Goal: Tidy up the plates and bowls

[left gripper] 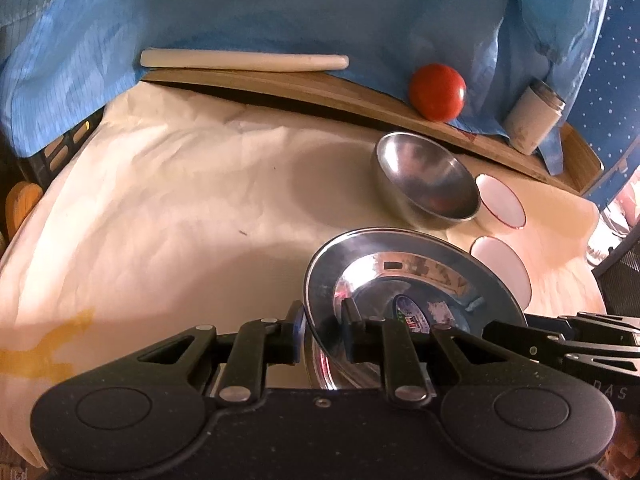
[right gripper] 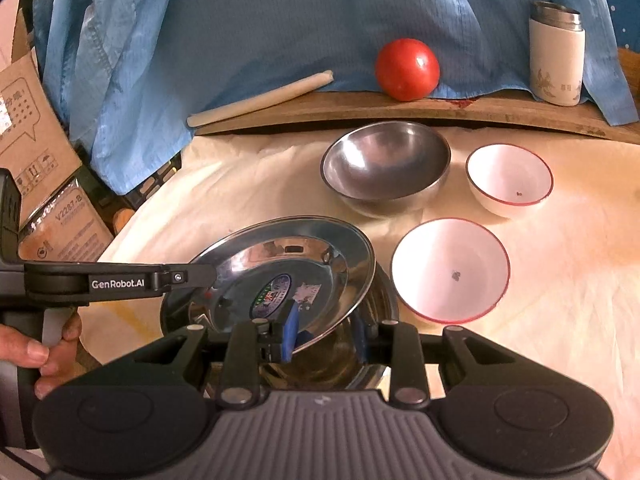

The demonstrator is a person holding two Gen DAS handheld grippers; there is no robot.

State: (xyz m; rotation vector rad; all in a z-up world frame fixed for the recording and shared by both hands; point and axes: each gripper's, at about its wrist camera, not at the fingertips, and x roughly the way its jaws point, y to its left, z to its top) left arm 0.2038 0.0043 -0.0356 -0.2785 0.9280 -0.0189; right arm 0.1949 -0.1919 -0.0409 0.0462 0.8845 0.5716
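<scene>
A steel plate [left gripper: 400, 264] [right gripper: 280, 256] with a sticker in its middle hangs tilted over a steel bowl [right gripper: 384, 304], its low edge dipping into that bowl. My left gripper [left gripper: 324, 324] straddles the plate's left rim, one pad outside and one on the inner face, both touching. In the right wrist view it reaches in from the left [right gripper: 200, 274]. My right gripper [right gripper: 325, 334] holds the plate's near edge between its blue pads. A second steel bowl [right gripper: 384, 160] and two white red-rimmed bowls [right gripper: 450, 268] [right gripper: 510, 176] stand on the cream cloth beyond.
Along the back, a wooden board [right gripper: 440, 114] carries a tomato [right gripper: 406, 68], a white rolling pin [right gripper: 260, 98] and a white flask [right gripper: 556, 56], with blue cloth draped behind. A cardboard box [right gripper: 24, 120] and black crate [left gripper: 64, 148] sit left. A hand [right gripper: 44, 356] grips the left handle.
</scene>
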